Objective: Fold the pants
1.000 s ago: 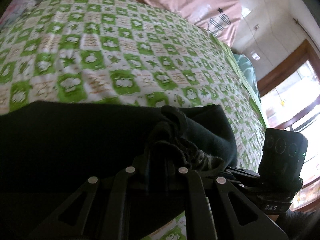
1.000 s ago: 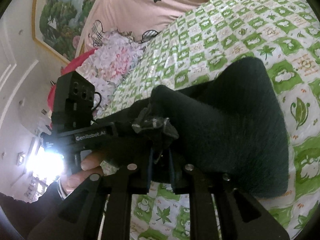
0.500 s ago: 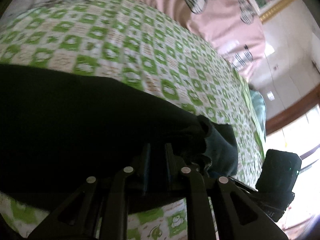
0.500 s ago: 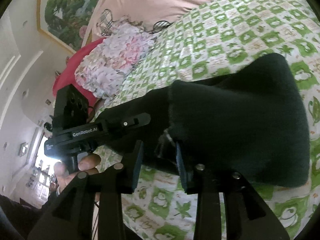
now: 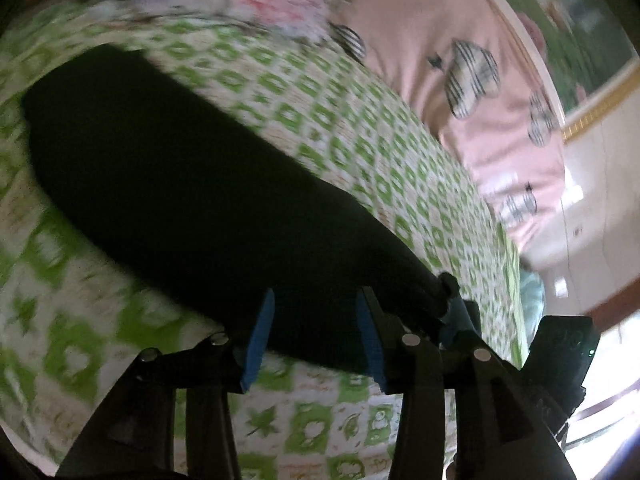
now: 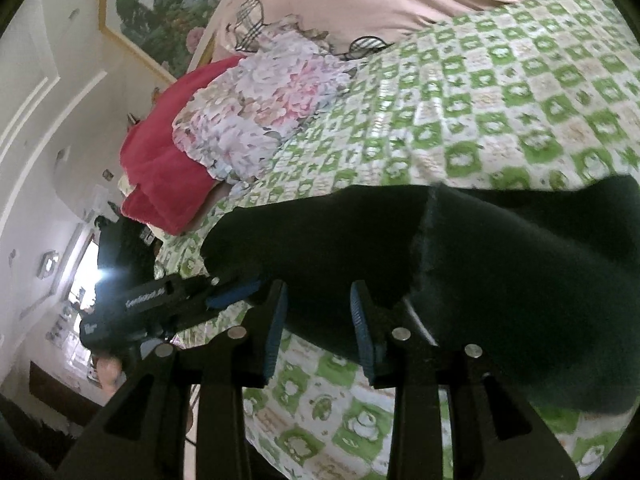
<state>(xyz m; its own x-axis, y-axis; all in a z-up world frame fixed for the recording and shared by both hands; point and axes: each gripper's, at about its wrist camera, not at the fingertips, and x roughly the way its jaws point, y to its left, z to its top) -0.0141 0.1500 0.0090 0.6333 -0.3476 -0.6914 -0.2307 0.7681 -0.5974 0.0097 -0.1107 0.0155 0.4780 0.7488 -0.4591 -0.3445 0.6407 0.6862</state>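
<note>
The dark green pants [image 5: 192,200] lie folded in a long band on the green-and-white checked bedspread [image 5: 360,152]. My left gripper [image 5: 316,328] is open, its blue-padded fingers [image 5: 258,332] at the near edge of the cloth, holding nothing. In the right wrist view the pants [image 6: 500,260] show a folded edge across the middle. My right gripper [image 6: 318,320] is open too, at the near edge of the cloth. The left gripper [image 6: 224,300] shows there at the left. The right gripper's tip [image 5: 456,320] shows in the left wrist view.
A pink quilt [image 5: 480,92] lies along the far side of the bed. A floral pillow [image 6: 256,112] and a red blanket [image 6: 160,168] sit at the head. A framed painting [image 6: 160,8] hangs on the wall.
Both grippers have opened and let go of the pants. The cloth now lies flat on the bed, and both grippers have drawn back to its near edge.
</note>
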